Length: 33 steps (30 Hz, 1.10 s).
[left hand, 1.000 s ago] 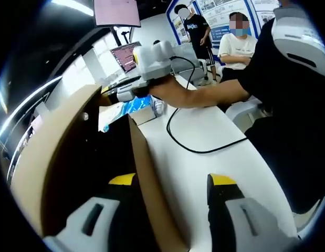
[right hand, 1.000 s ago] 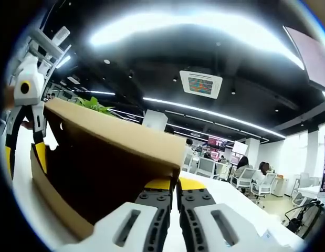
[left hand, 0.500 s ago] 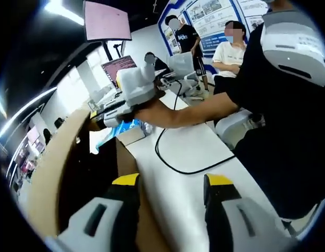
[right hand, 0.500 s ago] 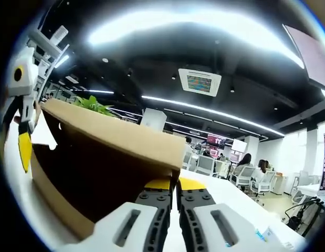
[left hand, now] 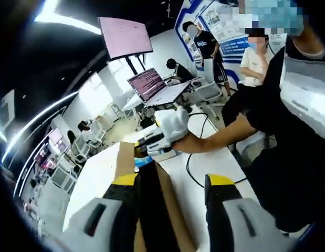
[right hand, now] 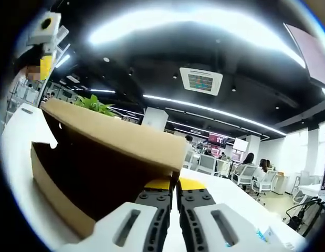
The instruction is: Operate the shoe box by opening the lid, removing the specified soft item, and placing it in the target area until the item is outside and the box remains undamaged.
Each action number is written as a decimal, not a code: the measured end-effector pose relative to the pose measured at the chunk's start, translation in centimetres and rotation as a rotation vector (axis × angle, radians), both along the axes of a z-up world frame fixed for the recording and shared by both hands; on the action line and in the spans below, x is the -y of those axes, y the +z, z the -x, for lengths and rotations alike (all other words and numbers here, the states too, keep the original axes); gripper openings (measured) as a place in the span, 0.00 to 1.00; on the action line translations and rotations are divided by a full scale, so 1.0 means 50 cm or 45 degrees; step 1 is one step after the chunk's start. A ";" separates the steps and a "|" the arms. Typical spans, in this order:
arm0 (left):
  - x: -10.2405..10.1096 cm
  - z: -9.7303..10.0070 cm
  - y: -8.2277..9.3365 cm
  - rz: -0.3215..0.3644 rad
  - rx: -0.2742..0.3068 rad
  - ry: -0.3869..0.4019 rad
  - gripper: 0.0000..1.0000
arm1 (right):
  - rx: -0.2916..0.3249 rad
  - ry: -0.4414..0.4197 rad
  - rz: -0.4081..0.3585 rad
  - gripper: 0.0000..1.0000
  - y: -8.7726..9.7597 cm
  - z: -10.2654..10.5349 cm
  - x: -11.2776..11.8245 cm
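An open office with ceiling lights surrounds a white desk [left hand: 215,157]. On it stands the cardboard shoe box [right hand: 67,184], its lid [right hand: 115,139] raised. The right gripper [right hand: 171,185] pinches the lid's front edge, jaws nearly closed on it. The left gripper [left hand: 173,181] stands wide open over the box's wall. A black cable [left hand: 192,167] trails across the desk.

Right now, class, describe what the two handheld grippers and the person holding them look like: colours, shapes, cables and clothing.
The left gripper has pale grey moulded jaws with slotted sides and yellow tips over black pads. The right gripper matches: grey slotted shells, black ribbed inner faces, yellow tips. A white housing tops it, and a black cable trails over the white table. The person wears a black short-sleeved top.
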<state>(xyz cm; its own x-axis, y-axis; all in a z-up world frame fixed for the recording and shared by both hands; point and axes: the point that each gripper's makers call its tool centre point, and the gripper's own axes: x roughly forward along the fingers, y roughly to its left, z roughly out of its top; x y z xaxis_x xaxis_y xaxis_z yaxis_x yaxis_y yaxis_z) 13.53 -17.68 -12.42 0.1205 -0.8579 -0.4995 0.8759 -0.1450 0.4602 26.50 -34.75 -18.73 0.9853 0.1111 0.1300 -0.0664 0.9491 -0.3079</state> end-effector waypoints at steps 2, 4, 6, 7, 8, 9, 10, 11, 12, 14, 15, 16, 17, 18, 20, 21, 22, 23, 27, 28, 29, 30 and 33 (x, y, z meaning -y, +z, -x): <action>-0.002 -0.013 0.009 -0.025 0.043 0.027 0.52 | -0.001 0.001 -0.001 0.00 0.000 0.000 0.000; 0.000 -0.033 0.019 -0.067 0.066 0.095 0.55 | -0.003 0.001 0.005 0.00 -0.001 -0.002 0.001; 0.000 -0.038 0.018 -0.095 0.066 0.114 0.55 | -0.004 0.003 0.003 0.00 -0.002 -0.003 0.002; -0.002 -0.046 0.011 -0.153 0.098 0.124 0.54 | -0.005 0.004 0.004 0.00 -0.002 -0.003 0.001; -0.007 -0.057 0.003 -0.203 0.131 0.147 0.54 | -0.006 0.004 0.004 0.00 -0.002 -0.002 0.001; -0.009 -0.063 -0.003 -0.228 0.136 0.166 0.53 | -0.006 0.004 0.006 0.00 -0.002 -0.002 0.001; -0.017 -0.075 -0.010 -0.278 0.160 0.204 0.52 | -0.008 0.003 0.009 0.00 -0.003 -0.002 0.001; -0.020 -0.083 -0.015 -0.304 0.171 0.229 0.51 | -0.008 0.003 0.011 0.00 -0.003 -0.003 0.001; -0.023 -0.088 -0.021 -0.331 0.178 0.237 0.51 | -0.009 0.002 0.016 0.00 -0.004 -0.003 0.001; -0.021 -0.104 -0.023 -0.338 0.228 0.256 0.50 | -0.012 0.004 0.015 0.00 -0.005 -0.003 0.000; -0.024 -0.112 -0.028 -0.359 0.256 0.256 0.50 | -0.012 0.005 0.016 0.00 -0.005 -0.003 0.000; -0.027 -0.117 -0.032 -0.376 0.263 0.262 0.49 | -0.013 0.005 0.016 0.00 -0.005 -0.003 0.000; -0.029 -0.122 -0.035 -0.380 0.262 0.280 0.50 | -0.013 0.005 0.016 0.00 -0.005 -0.002 0.000; -0.032 -0.130 -0.040 -0.391 0.266 0.306 0.51 | -0.014 0.005 0.017 0.00 -0.005 -0.002 0.000; -0.037 -0.143 -0.050 -0.414 0.279 0.338 0.52 | -0.014 0.006 0.016 0.00 -0.005 -0.002 0.001; -0.040 -0.149 -0.058 -0.428 0.284 0.350 0.52 | -0.015 0.005 0.019 0.00 -0.005 -0.002 0.001; -0.042 -0.153 -0.064 -0.440 0.283 0.368 0.52 | -0.015 0.005 0.021 0.00 -0.005 -0.001 0.001; -0.045 -0.158 -0.070 -0.454 0.287 0.381 0.52 | -0.015 0.005 0.021 0.01 -0.005 0.000 0.001; -0.045 -0.160 -0.075 -0.450 0.279 0.385 0.50 | -0.015 0.006 0.024 0.01 -0.005 0.001 0.001; -0.043 -0.159 -0.073 -0.440 0.281 0.381 0.49 | -0.015 0.006 0.026 0.01 -0.006 0.002 0.002; -0.043 -0.158 -0.073 -0.436 0.282 0.377 0.48 | -0.015 0.006 0.027 0.01 -0.006 0.002 0.001; -0.043 -0.157 -0.073 -0.439 0.284 0.373 0.48 | -0.016 0.006 0.025 0.01 -0.006 0.002 0.001; -0.043 -0.159 -0.075 -0.440 0.290 0.379 0.45 | -0.017 0.007 0.028 0.01 -0.007 0.003 0.002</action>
